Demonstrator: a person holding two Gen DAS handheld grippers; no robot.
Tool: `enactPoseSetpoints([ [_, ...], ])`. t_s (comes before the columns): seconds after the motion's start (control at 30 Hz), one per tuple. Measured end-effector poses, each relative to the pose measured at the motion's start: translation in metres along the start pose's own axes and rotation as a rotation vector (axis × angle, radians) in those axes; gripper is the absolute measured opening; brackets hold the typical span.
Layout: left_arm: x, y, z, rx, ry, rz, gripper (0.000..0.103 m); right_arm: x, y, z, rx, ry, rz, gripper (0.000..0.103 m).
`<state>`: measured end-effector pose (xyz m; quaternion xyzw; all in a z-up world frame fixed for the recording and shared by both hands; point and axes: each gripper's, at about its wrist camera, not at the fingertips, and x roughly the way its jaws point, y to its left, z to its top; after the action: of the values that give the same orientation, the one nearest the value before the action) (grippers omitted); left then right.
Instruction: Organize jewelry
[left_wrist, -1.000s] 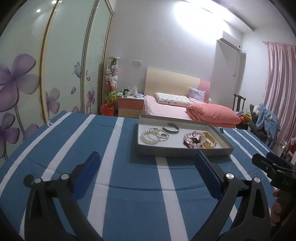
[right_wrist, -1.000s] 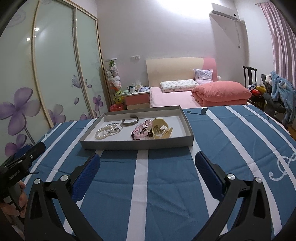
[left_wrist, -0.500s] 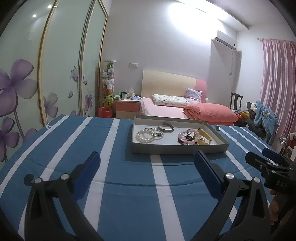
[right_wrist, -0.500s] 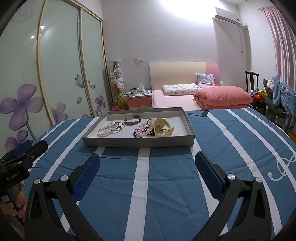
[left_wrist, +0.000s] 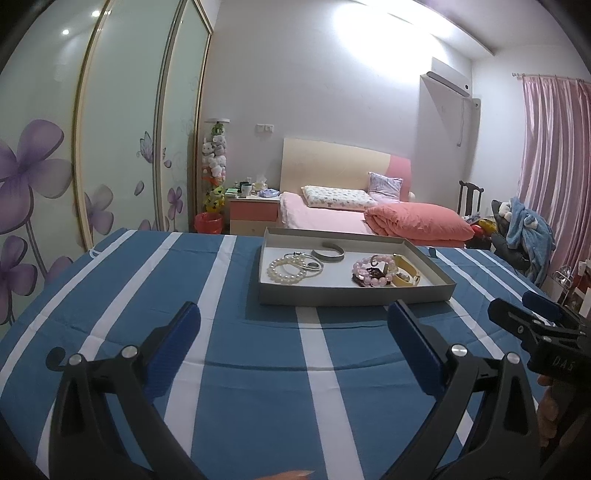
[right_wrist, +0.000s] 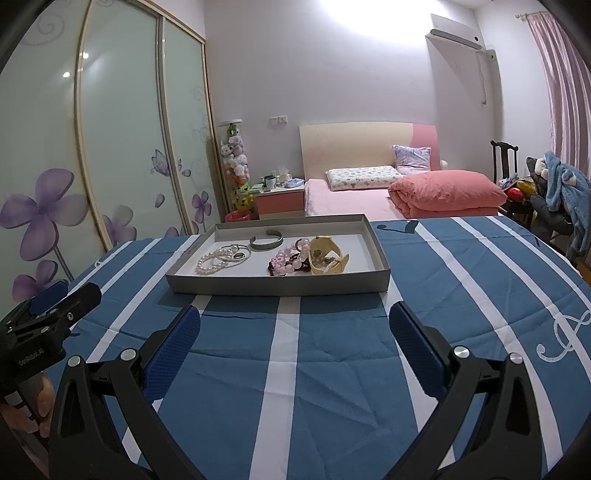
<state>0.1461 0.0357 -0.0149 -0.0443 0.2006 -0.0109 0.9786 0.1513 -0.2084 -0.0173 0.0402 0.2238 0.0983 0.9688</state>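
A grey tray (left_wrist: 354, 294) (right_wrist: 280, 286) sits on the blue-and-white striped cloth. In it lie a white pearl bracelet (left_wrist: 286, 271) (right_wrist: 212, 260), a silver bangle (left_wrist: 308, 264) (right_wrist: 240, 253), a grey cuff (left_wrist: 328, 254) (right_wrist: 266, 240), a pink bead bracelet (left_wrist: 371, 273) (right_wrist: 288, 258) and a yellow watch (left_wrist: 404, 275) (right_wrist: 327, 256). My left gripper (left_wrist: 293, 321) is open and empty, short of the tray's near wall. My right gripper (right_wrist: 295, 321) is open and empty, also just short of the tray. Each gripper shows at the edge of the other's view (left_wrist: 539, 321) (right_wrist: 48, 306).
The striped cloth (left_wrist: 147, 295) (right_wrist: 480, 280) covers a wide surface around the tray. Behind stand a pink bed (left_wrist: 369, 214), a bedside cabinet (left_wrist: 253, 214), a floral sliding wardrobe (left_wrist: 110, 147) on the left and a chair with clothes (left_wrist: 524, 229) on the right.
Both grippers have tilted up a little and eased slightly closer to the tray. Both stay open and empty. The jewelry has not moved.
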Motion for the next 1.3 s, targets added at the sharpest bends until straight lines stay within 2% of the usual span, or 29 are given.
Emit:
enactPoseSetpoints([
  [1.3, 0.0063, -0.0045, -0.0011, 0.01, 0.016, -0.006, 0.099, 0.0015, 0.003, 0.001, 0.0, 0.002, 0.004, 0.101],
])
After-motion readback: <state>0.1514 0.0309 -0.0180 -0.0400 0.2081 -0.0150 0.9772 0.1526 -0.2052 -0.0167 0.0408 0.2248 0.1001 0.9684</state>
